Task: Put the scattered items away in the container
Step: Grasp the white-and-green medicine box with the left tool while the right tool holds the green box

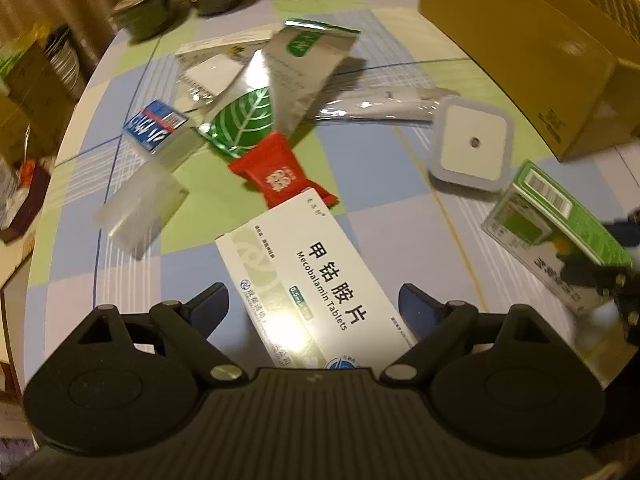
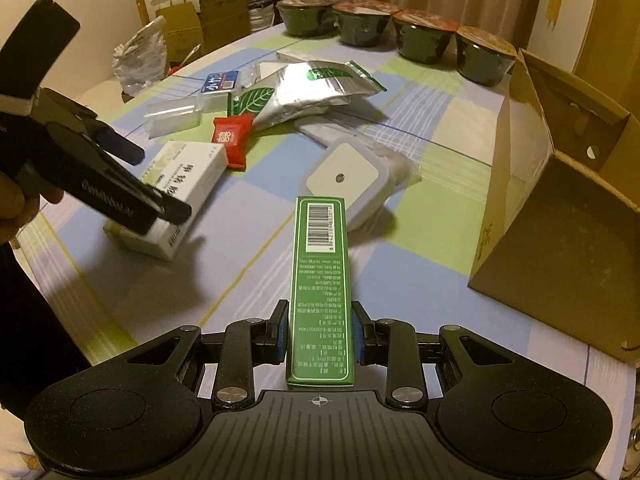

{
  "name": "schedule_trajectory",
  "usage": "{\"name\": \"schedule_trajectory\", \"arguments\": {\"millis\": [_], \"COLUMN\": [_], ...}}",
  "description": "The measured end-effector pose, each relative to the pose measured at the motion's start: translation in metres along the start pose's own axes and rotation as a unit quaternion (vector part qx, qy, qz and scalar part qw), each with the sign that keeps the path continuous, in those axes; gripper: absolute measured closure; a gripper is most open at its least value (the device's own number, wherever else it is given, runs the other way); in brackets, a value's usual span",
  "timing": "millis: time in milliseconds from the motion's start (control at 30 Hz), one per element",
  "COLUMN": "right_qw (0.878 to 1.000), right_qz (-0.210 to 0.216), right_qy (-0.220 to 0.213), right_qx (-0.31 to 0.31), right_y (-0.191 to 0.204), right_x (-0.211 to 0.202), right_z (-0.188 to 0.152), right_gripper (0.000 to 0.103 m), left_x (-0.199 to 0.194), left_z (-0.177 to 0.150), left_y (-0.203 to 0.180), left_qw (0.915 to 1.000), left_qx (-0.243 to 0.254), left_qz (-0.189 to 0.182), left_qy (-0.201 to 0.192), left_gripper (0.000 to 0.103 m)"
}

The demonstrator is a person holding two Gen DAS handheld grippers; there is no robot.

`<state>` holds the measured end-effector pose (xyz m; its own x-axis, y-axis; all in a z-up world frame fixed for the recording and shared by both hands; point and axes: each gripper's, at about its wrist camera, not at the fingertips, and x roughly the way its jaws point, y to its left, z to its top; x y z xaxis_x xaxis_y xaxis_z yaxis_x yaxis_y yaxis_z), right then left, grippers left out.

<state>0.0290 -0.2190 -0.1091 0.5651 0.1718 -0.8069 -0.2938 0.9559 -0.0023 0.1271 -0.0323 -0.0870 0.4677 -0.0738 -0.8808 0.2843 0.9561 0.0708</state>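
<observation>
We are clamping the green box (image 2: 321, 292) in our right gripper (image 2: 321, 334) near the cardboard container (image 2: 560, 216); only the left wrist view shows our left gripper (image 1: 314, 304) spread apart over the white tablet box (image 1: 308, 276).

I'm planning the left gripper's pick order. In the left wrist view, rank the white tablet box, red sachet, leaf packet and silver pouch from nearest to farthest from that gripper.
1. White tablet box: between the open left gripper's fingers.
2. Red sachet: just beyond the box's far end.
3. Leaf packet: behind the sachet, slightly left.
4. Silver pouch: farthest, toward the table's middle.
</observation>
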Motion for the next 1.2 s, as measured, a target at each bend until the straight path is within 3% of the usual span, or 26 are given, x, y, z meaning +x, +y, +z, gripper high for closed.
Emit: {"name": "schedule_trajectory", "arguments": {"millis": [100, 167, 200, 233, 367, 567, 1067, 1200], "right_qw": [1.000, 1.000, 1.000, 1.000, 1.000, 1.000, 1.000, 1.000], "right_qz": [-0.006, -0.007, -0.006, -0.006, -0.006, -0.008, -0.012, -0.016], "right_qy": [0.003, 0.005, 0.006, 0.006, 0.008, 0.009, 0.017, 0.005], "right_qx": [-0.004, -0.005, -0.005, -0.004, -0.003, -0.009, 0.003, 0.008], "right_y": [0.002, 0.003, 0.003, 0.002, 0.001, 0.003, 0.005, 0.004], "right_x": [0.001, 0.003, 0.004, 0.004, 0.006, 0.011, 0.013, 0.002], "right_z": [0.000, 0.000, 0.000, 0.000, 0.002, 0.004, 0.012, 0.017], "right_gripper": [0.070, 0.070, 0.070, 0.070, 0.070, 0.069, 0.070, 0.070], "left_x": [0.007, 0.011, 0.013, 0.014, 0.012, 0.003, 0.009, -0.003], "left_z": [0.004, 0.005, 0.006, 0.006, 0.004, -0.003, -0.012, -0.009], "left_y": [0.011, 0.012, 0.011, 0.008, 0.001, -0.011, -0.010, -0.014], "left_qw": [0.9980, 0.9970, 0.9971, 0.9975, 0.9991, 0.9996, 0.9994, 0.9996], "left_qx": [-0.062, -0.076, -0.074, -0.068, -0.041, 0.010, 0.005, 0.013], "left_qz": [-0.001, 0.004, 0.006, 0.007, 0.005, -0.025, -0.025, -0.020], "left_qy": [0.012, 0.014, 0.015, 0.016, 0.011, 0.004, 0.025, 0.014], "left_gripper": [0.012, 0.014, 0.015, 0.026, 0.031, 0.033, 0.036, 0.036]}}
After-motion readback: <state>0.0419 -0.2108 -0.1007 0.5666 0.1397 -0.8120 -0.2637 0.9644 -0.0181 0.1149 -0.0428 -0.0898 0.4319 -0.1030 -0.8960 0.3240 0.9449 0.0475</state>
